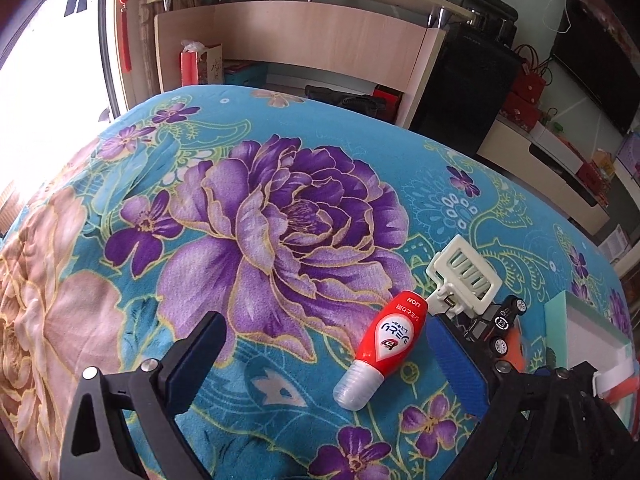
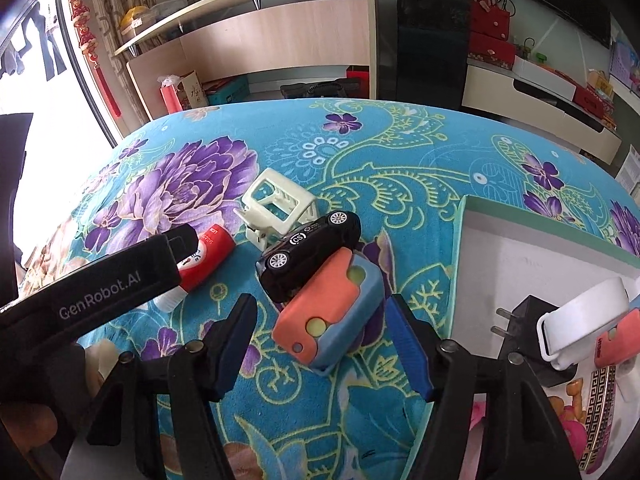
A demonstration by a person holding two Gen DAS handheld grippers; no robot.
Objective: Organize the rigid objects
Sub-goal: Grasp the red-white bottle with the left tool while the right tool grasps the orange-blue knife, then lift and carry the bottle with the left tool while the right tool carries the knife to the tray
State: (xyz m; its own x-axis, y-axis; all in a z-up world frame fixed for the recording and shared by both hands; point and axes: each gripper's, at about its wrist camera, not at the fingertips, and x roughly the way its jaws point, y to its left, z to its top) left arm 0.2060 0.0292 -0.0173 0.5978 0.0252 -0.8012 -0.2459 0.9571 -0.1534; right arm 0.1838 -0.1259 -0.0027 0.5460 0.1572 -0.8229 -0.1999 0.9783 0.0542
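A red bottle with a clear cap lies on the floral blanket, between the fingers of my open left gripper, nearer the right pad. Beyond it lie a cream hair clip and a black toy car. In the right wrist view the black car rests on an orange and blue block, which lies just ahead of my open right gripper. The clip and the red bottle lie further left. The left gripper reaches over the bottle.
An open white box with a green rim lies at the right, holding a black plug, a white item and other pieces. The blanket-covered surface drops off at the far edge toward shelves and cabinets.
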